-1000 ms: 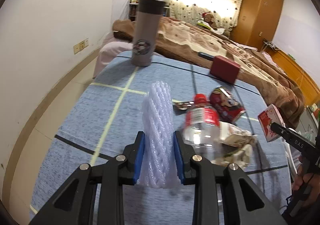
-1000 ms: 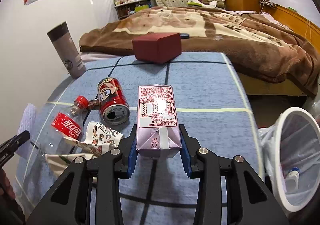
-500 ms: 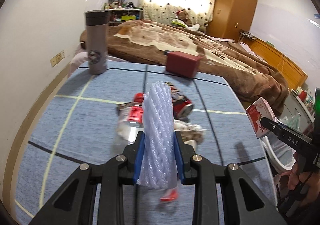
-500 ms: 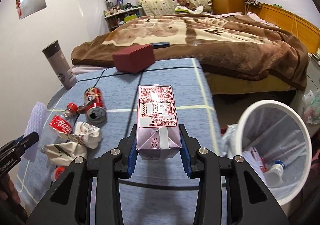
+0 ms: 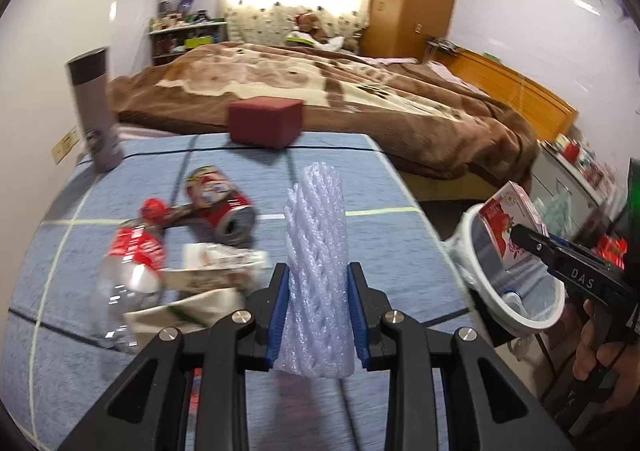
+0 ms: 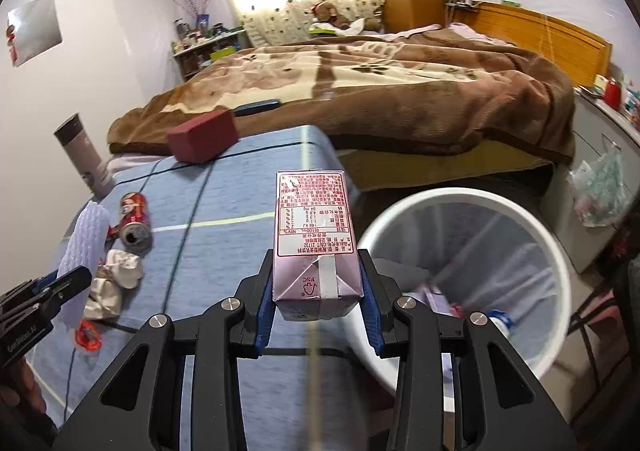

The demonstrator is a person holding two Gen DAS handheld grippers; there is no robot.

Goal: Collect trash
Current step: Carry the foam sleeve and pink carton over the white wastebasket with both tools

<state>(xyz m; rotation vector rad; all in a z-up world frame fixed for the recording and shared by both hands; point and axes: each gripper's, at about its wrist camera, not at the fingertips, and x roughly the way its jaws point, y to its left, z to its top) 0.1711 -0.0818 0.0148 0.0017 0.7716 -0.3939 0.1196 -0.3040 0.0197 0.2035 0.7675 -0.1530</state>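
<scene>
- The left claw (image 5: 316,311) is clamped on a white foam fruit net (image 5: 316,251). The net stands upright between the blue pads, long axis vertical, its top well above the fingertips.
- The right claw (image 6: 318,291) is closed on a pink drink carton (image 6: 314,235), gripped near its folded base. The carton's long axis runs forward along the fingers and away from the camera, with the printed label facing up.
- The white bin (image 6: 516,203), lined with a clear bag, stands off the right edge of the bench (image 6: 240,203), just beside it and lower. Some rubbish already lies inside.
- The key relation: in the left view the carton (image 5: 508,227) is already in line with the bin's rim (image 5: 480,211), so the right hand is the nearer one. The bin lies to the right of the foam net, across the bench edge.
- Judgement: the carton probably goes in first, and the left hand needs to travel further right before letting go.
- A crushed red can (image 5: 220,203), a plastic bottle (image 5: 128,263) and crumpled wrappers (image 5: 216,267) are still on the bench.
</scene>
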